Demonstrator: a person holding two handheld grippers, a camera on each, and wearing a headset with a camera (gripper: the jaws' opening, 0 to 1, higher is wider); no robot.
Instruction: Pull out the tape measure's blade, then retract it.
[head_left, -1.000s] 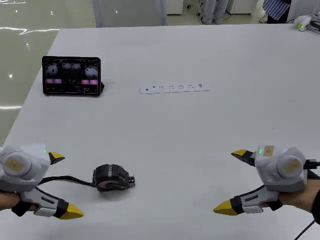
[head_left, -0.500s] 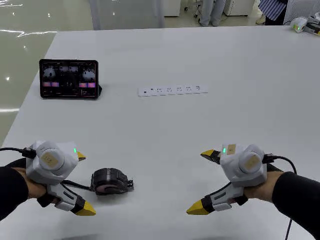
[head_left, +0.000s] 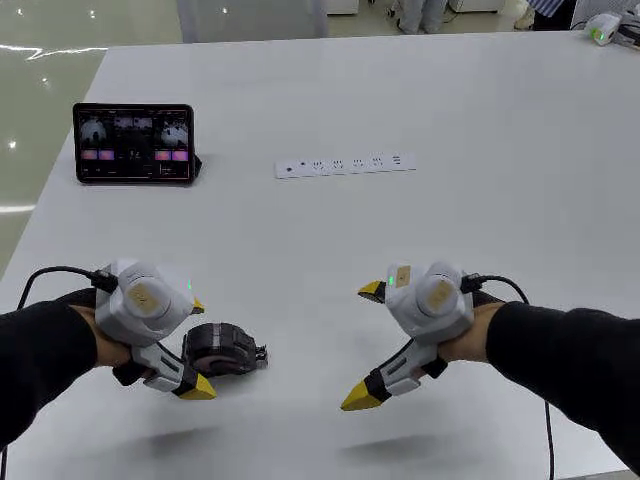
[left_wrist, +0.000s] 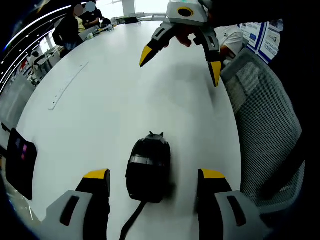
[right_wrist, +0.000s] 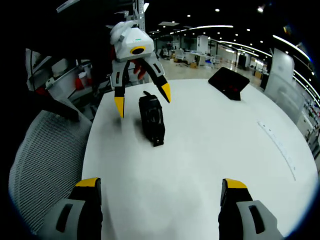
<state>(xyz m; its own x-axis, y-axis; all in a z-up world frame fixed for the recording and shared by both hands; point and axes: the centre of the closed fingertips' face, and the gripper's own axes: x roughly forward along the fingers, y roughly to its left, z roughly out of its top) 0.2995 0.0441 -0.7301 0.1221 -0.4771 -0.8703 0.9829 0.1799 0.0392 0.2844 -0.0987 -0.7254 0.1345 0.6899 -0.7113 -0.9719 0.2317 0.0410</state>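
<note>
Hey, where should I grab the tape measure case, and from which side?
Clamp the tape measure case across its two broad sides with the left gripper, coming from the strap end. Its open jaws straddle the case, and the blade tip points away toward the right gripper.

A white workbench (head_left: 480, 150) stands on glossy floor (head_left: 40, 80), a grey mesh chair (left_wrist: 265, 115) beside it.

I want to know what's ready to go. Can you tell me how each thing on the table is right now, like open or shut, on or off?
tape measure: blade all in, lying on the table, not squeezed.
left gripper: open, jaws either side of the tape measure.
right gripper: open, holding nothing.
tablet: screen on, propped up.
power strip: lying flat, nothing plugged in.
</note>
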